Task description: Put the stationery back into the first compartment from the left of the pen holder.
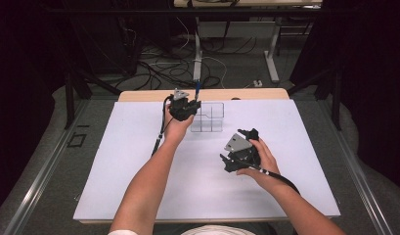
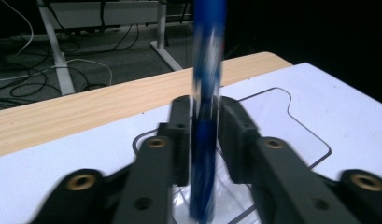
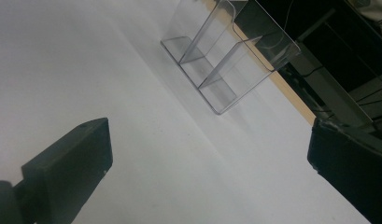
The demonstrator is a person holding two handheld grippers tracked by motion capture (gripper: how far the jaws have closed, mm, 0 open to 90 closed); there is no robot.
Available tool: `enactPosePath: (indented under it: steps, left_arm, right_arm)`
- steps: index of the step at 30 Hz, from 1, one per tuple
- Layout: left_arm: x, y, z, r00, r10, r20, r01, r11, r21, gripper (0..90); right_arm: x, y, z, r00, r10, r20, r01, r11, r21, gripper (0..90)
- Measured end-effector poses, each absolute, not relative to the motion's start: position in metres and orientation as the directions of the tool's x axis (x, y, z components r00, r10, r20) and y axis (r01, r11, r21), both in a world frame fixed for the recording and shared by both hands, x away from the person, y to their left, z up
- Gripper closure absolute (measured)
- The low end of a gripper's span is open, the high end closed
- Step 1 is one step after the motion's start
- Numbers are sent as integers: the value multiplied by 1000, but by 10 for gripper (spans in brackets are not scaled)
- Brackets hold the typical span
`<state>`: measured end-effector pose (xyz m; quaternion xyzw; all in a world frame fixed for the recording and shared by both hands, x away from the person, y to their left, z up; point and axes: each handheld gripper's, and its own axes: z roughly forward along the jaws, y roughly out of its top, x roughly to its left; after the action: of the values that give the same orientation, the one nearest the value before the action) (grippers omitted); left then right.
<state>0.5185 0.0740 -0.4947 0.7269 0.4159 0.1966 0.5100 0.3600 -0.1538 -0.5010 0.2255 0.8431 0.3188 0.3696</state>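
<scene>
One blue pen (image 2: 206,116) stood upright between the jaws of the left hand-held gripper (image 1: 184,108), over the clear organizer's (image 1: 210,117) near-left corner — light, stiff, slick, best pinched mid-barrel. Whether the pads pressed it I couldn't tell. Right hand-held gripper (image 1: 239,149) hung wide apart — nearer than the organizer.

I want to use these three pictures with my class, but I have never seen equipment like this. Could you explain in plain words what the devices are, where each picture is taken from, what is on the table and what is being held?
A person sits at a table covered by a white sheet and holds a hand-operated claw in each hand; there is no robot arm. The high view looks down from above the person. The other two pictures come from cameras riding on each claw, looking out between its two black jaws. The left claw has a blue pen upright between its jaws, over a clear plastic organiser with several compartments, at the far side of the sheet. Whether the jaws press the pen is hard to tell. The right claw rests nearer the person, jaws wide apart and empty, and its camera sees the organiser from the side.
</scene>
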Motion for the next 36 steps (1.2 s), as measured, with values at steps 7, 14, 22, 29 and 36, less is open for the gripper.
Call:
enactPosePath:
  steps: [7,14,22,29,36]
  left_arm:
    - [512,83,-483,581,804,-127,405,-150,902,504]
    - [504,93,-469,572,809,-135,407,-137,903,366]
    - [481,103,-453,604,782,-154,386,-118,915,293]
    - [458,110,-438,617,780,-103,365,-168,916,214]
    - [434,120,-431,649,749,-131,369,-160,916,212]
  right_arm:
    - [360,-155,-501,-620,622,-477,150,692,706,0]
    - [360,-155,-499,-617,630,-473,155,685,711,0]
    - [360,-156,-499,-619,634,-464,161,680,716,0]
    - [361,-157,-497,-620,641,-453,167,672,722,0]
    - [361,-160,-495,-621,664,-417,193,645,740,0]
